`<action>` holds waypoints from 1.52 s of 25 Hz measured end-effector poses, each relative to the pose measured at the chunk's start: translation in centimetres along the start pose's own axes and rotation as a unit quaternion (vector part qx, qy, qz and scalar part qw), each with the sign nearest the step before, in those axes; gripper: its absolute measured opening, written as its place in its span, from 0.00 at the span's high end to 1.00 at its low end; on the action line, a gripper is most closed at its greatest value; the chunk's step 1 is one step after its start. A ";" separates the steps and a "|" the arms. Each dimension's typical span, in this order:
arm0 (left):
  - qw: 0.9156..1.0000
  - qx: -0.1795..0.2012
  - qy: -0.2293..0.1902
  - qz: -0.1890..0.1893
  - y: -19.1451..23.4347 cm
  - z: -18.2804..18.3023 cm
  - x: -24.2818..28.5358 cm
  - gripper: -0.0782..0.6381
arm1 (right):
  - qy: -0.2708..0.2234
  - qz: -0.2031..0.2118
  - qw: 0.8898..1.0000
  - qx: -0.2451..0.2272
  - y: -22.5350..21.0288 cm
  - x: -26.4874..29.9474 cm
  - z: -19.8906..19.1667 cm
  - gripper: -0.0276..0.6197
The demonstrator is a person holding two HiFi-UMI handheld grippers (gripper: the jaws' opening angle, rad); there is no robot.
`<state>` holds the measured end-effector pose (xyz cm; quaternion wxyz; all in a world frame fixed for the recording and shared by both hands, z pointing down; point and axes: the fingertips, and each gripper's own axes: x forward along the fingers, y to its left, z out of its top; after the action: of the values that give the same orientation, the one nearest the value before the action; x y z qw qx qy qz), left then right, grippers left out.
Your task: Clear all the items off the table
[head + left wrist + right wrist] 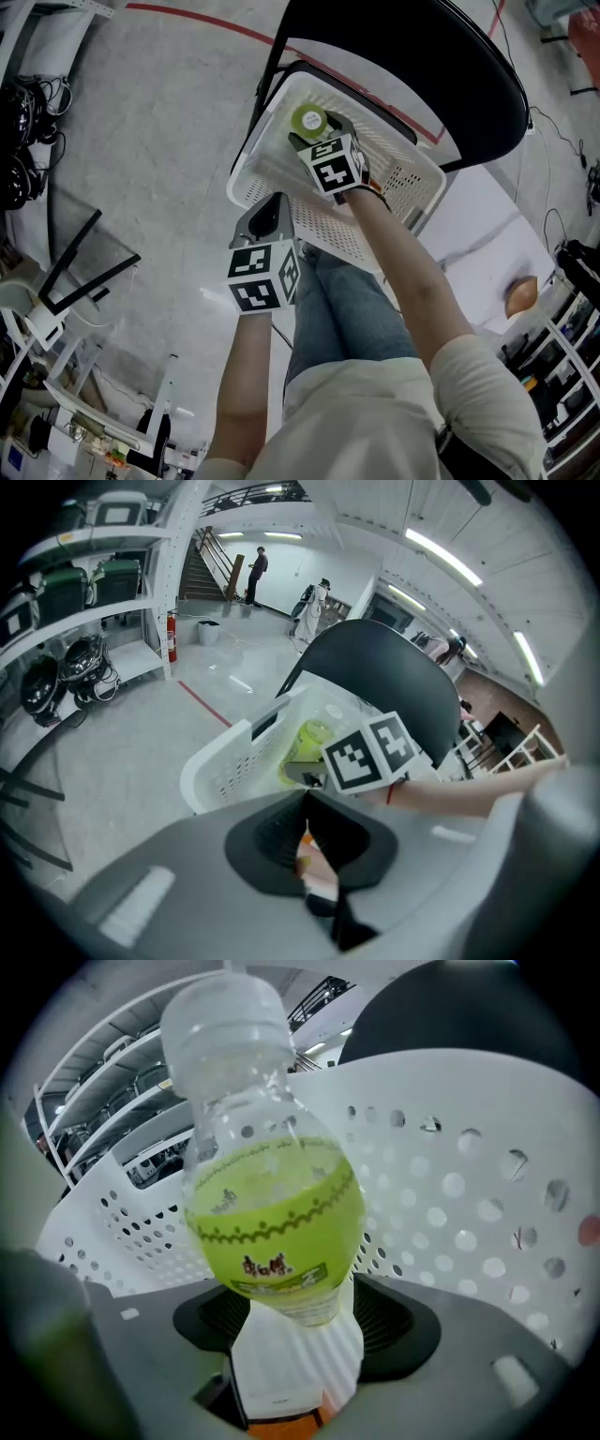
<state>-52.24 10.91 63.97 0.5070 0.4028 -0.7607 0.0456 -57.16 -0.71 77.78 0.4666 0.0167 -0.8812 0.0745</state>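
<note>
Bottle (272,1213) sits in white basket (412,178) on black chair (450,66) over grey floor (159,141).

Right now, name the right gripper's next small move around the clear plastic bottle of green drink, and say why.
Probably draw the right gripper up out of the white perforated plastic basket: its jaws stand wide apart, not pressing the clear plastic bottle of green drink, which is already inside it.

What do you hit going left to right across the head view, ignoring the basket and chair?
black cable bundle → left gripper → right gripper → orange-brown object
</note>
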 end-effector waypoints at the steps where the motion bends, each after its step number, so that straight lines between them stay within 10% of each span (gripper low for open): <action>1: 1.000 0.001 0.000 0.000 -0.1 -0.1 -0.1 0.88 | -0.001 0.000 1.000 0.000 0.0 -0.2 0.1 0.43; 21: 1.000 0.026 -0.005 -0.009 -4.0 -1.0 -2.5 0.88 | -0.052 -0.004 0.998 0.032 0.2 -10.2 1.6 0.45; 38: 0.998 0.050 -0.019 -0.013 -6.7 -2.6 -6.3 0.88 | -0.074 -0.044 0.995 0.054 0.4 -20.8 -0.2 0.78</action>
<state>-44.92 11.18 57.86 0.4721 0.4385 -0.7616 0.0695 -45.29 -1.13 60.68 0.4017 0.0859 -0.9062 0.1001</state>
